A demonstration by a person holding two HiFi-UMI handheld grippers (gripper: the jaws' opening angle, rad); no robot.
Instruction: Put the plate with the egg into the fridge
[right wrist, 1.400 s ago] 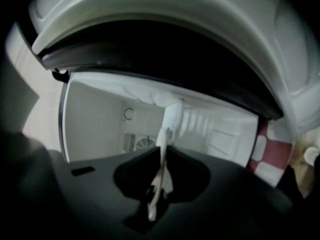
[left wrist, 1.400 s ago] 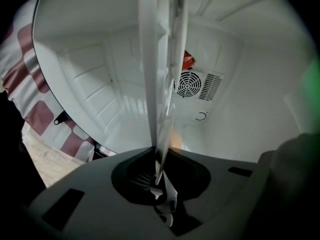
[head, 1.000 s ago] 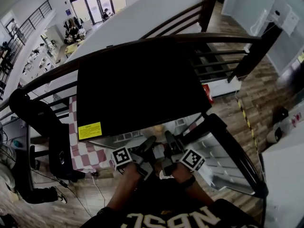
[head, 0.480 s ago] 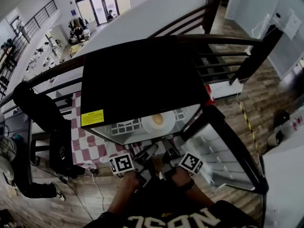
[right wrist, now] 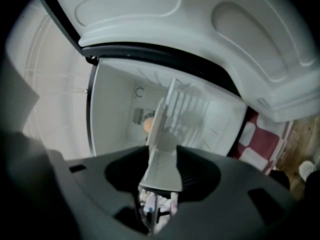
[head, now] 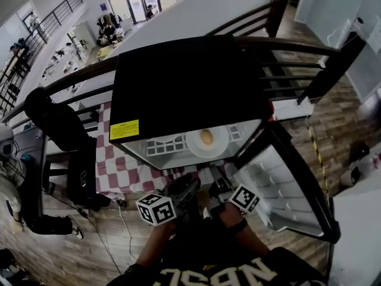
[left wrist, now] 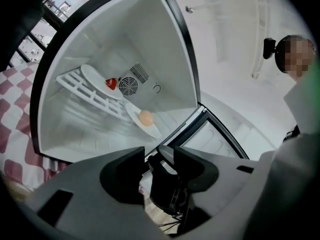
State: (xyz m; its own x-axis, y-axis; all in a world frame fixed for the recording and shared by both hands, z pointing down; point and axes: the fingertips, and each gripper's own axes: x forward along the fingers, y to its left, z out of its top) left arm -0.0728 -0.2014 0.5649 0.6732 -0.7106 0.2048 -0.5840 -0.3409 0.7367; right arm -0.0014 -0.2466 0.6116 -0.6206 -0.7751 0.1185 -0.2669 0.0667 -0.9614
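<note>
White round plate (head: 206, 142) carrying a loose tan egg (head: 206, 137) looks brittle, so grip its rim. Your left gripper (head: 187, 188) and right gripper (head: 217, 185) are clenched, empty.

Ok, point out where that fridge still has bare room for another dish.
Bare: the fridge's bottom level, from the left wall across to the plate with the egg. Crowded: the wire shelf above it, where a second plate and a small red item sit in front of the fan vent. Right of the plate with the egg, the wall is close.
</note>
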